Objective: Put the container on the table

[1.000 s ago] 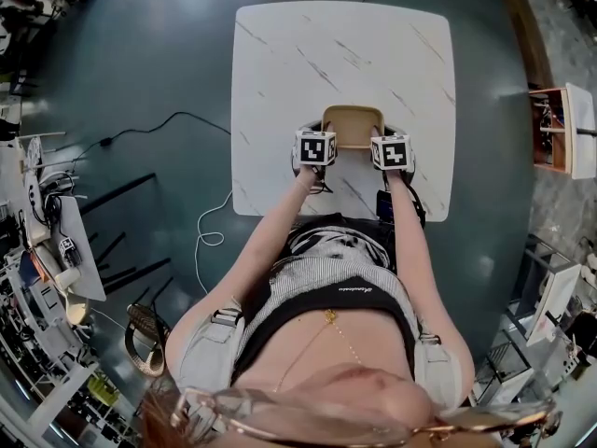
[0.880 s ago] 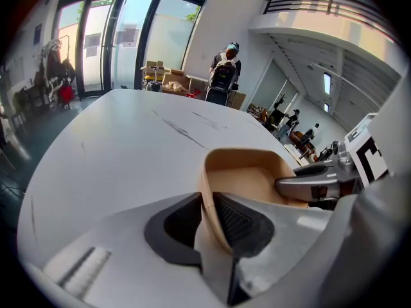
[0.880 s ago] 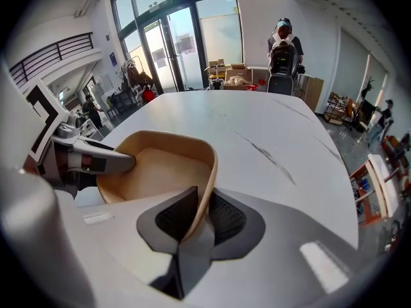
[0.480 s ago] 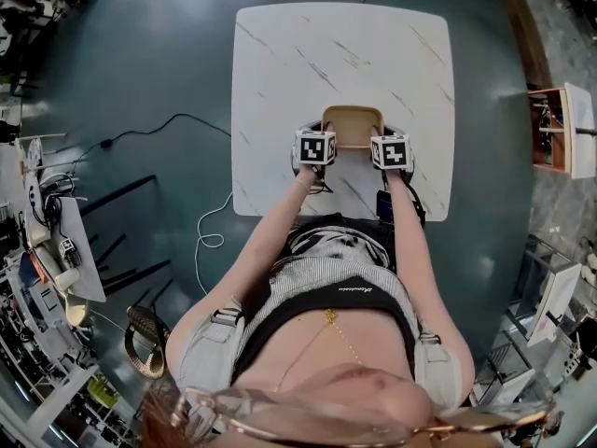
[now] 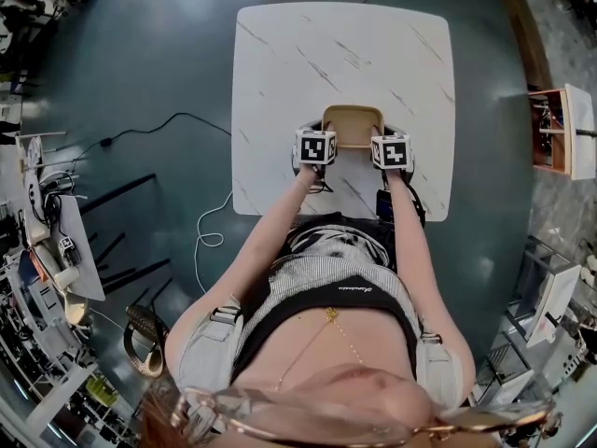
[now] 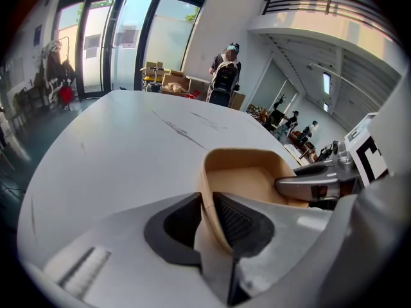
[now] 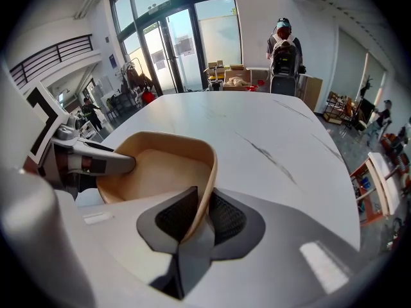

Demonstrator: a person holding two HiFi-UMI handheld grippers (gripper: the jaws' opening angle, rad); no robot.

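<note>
Head view: tan container (image 5: 353, 124) at desk (image 5: 280, 63) near edge, midway along it; left tool (image 6: 204, 218) clamped on its left wall; right tool (image 7: 200, 220) clamped on its right wall; shirt print (image 5: 350, 290) too small to read

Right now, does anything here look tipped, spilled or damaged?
Nothing stands out: the tan container is upright, empty and unbroken over the white table, with the left gripper and right gripper each clamping a side wall.

We stand on a teal floor (image 5: 140, 63), a black cable (image 5: 177, 115) at nine o'clock and a wooden shelf (image 5: 565, 124) at three. Tall windows (image 7: 218, 31) give daylight, and a railed balcony (image 6: 321, 4) runs overhead.
</note>
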